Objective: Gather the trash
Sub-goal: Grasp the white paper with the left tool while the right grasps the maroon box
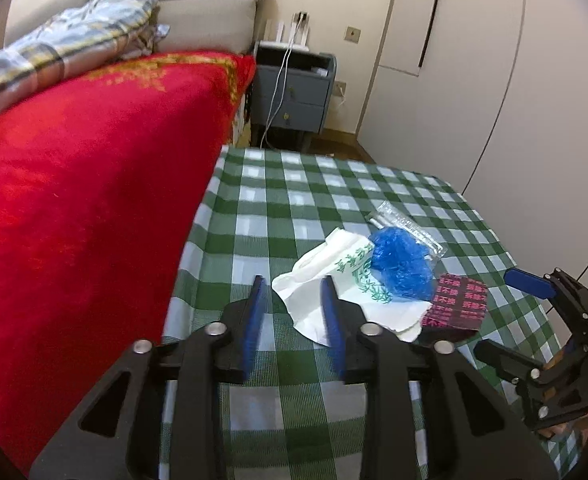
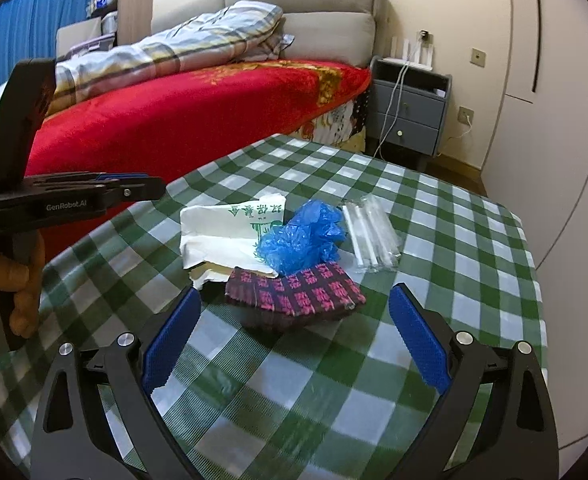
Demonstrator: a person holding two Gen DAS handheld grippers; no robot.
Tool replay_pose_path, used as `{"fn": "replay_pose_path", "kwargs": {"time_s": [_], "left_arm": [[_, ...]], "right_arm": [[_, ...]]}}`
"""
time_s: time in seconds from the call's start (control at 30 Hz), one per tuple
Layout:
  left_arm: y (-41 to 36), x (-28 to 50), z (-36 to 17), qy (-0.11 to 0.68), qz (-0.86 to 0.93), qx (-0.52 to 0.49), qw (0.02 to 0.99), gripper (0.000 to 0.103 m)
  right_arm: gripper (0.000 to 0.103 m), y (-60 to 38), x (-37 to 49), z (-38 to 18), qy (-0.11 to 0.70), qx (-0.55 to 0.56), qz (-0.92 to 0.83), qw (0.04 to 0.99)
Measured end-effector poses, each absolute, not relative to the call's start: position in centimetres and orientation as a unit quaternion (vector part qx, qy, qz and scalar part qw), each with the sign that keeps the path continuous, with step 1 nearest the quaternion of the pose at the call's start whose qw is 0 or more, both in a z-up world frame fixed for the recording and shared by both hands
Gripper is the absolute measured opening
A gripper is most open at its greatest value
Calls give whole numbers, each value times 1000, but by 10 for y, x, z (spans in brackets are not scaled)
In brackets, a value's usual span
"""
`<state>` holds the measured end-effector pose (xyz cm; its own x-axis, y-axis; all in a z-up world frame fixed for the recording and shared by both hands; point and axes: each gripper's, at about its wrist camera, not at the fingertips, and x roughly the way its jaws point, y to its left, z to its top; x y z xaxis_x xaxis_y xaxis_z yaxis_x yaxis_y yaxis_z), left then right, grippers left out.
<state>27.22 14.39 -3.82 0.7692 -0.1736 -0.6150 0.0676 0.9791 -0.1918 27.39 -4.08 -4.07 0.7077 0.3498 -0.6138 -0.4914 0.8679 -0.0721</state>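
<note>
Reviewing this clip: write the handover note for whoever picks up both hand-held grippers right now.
Left hand-held gripper: open, empty, at the near edge of the white paper bag.
Right hand-held gripper: open wide, empty, facing the dark red packet.
Trash sits in one cluster on the checked tablecloth: bag, blue plastic wad, packet, clear wrapper.
Done: nothing picked up.
Left: all four pieces. No bin in view.

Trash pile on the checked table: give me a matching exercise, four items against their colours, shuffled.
Items:
1. crumpled plastic glove
2. paper bag
3. patterned packet
4. straw wrapper

Colours:
A. clear
B. dark with pink print
C. blue
D. white with green print

Pairs: 1-C, 2-D, 3-B, 4-A
</note>
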Motion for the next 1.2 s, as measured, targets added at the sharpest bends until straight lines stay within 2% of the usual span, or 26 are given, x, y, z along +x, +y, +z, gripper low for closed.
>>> {"fn": "replay_pose_path", "kwargs": {"time_s": [0.03,0.07,0.37,0.57,0.63,0.73,0.93,1.2], "left_arm": [[144,275,-41,338,-65,-83,935,55],[142,280,-44,344,-68,-85,933,57],[131,315,-59,386,-71,-93,915,58],[114,324,-69,408,-76,-55,908,56],[112,326,-69,411,-79,-52,907,41],[111,324,-68,414,-82,-47,905,28],[105,317,-64,421,-89,-23,902,19],[105,301,-56,436,-86,-20,896,12]], "right_arm": [[93,-39,277,-44,309,-122,230,915],[93,-38,278,-45,311,-126,230,914],[93,-41,294,-50,326,-114,234,909],[92,-34,294,-52,331,-124,247,902],[90,-34,294,-52,332,-124,250,901],[77,-33,295,-54,343,-118,259,895],[50,-40,292,-56,358,-109,258,890],[39,-54,286,-54,369,-103,259,887]]}}
